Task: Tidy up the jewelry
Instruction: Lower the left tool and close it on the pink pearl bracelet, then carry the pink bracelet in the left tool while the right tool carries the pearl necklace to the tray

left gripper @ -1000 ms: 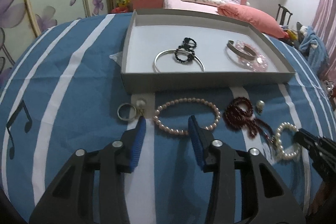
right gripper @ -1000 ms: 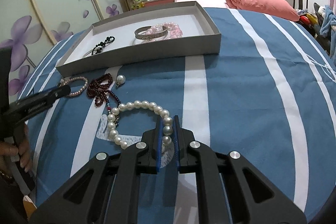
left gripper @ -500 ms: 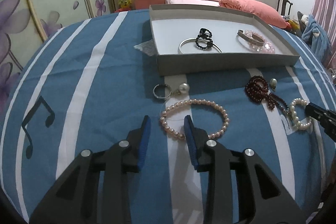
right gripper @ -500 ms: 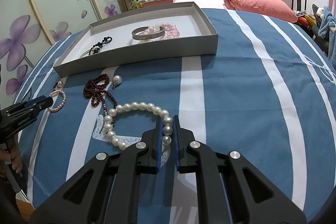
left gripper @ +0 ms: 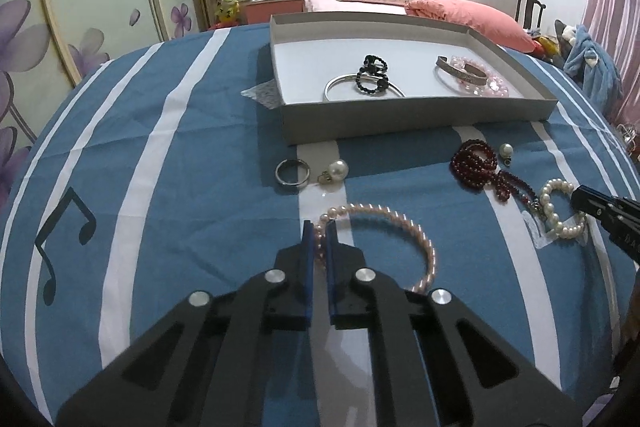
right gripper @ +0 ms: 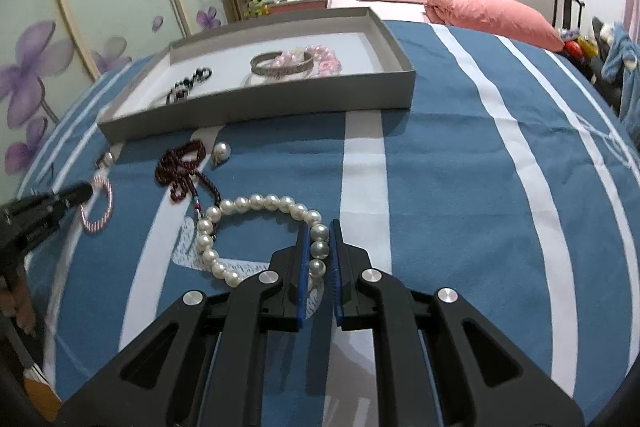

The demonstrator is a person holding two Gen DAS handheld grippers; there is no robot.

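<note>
Now, in the left wrist view, the left gripper [left gripper: 318, 233] is clamped on the pink pearl bracelet [left gripper: 404, 223], which lies on the striped blue cloth [left gripper: 200, 195]. At 12 o'clock sits the grey tray [left gripper: 400, 123]; a silver ring [left gripper: 292, 172] and a pearl earring [left gripper: 337, 170] lie between them. In the right wrist view, the right gripper [right gripper: 319, 233] is closed on the white pearl bracelet [right gripper: 256, 203], with dark red beads [right gripper: 182, 167] at 10 o'clock.
</note>
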